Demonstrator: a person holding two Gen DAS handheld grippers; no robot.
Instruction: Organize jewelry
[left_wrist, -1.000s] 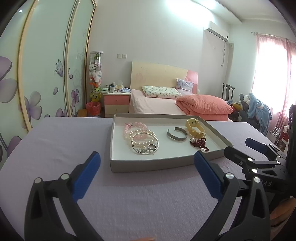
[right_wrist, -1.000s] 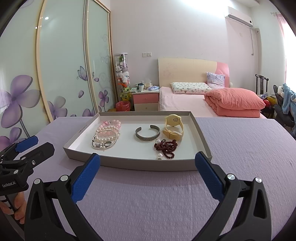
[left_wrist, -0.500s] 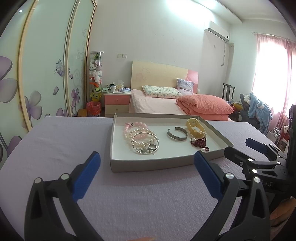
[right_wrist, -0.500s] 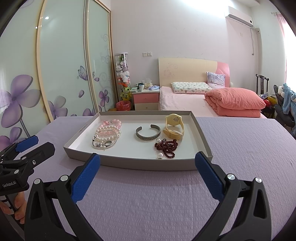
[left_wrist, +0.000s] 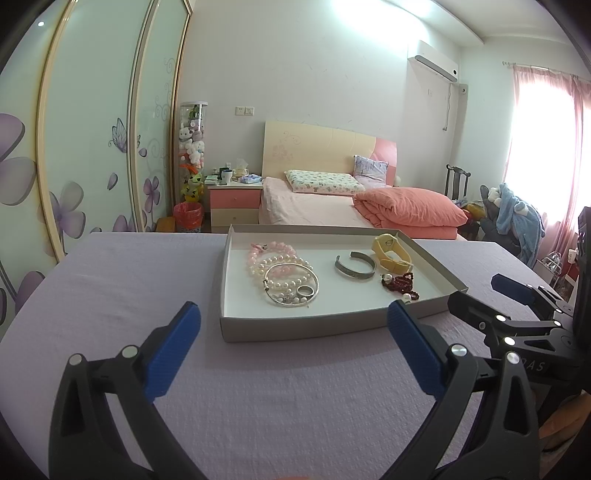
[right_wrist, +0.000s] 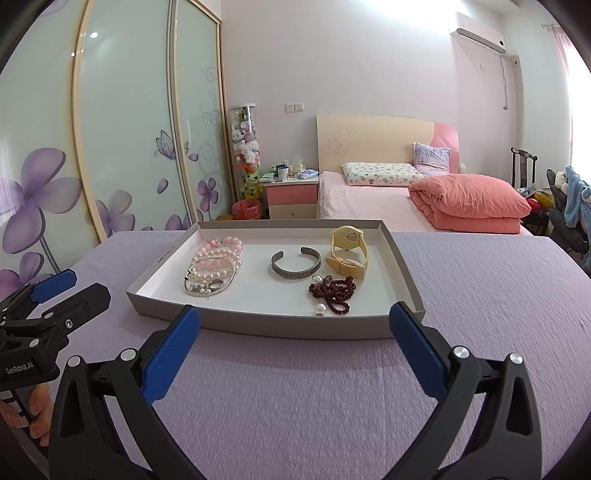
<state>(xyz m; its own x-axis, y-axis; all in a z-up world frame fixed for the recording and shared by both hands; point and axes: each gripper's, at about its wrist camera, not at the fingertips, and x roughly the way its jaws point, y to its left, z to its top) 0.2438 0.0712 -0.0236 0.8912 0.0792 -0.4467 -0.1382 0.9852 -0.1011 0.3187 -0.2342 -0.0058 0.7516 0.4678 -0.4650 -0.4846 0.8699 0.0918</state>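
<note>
A shallow grey tray with a white inside sits on the lilac tablecloth. In it lie pink and pearl bracelets, a silver bangle with a ring, a grey metal cuff, a yellow watch and dark red beads with pearls. My left gripper is open and empty just before the tray's near wall. My right gripper is open and empty at the tray's near wall.
The right gripper shows at the right of the left wrist view; the left gripper shows at the left of the right wrist view. Beyond the table stand a bed, a pink nightstand and a sliding wardrobe.
</note>
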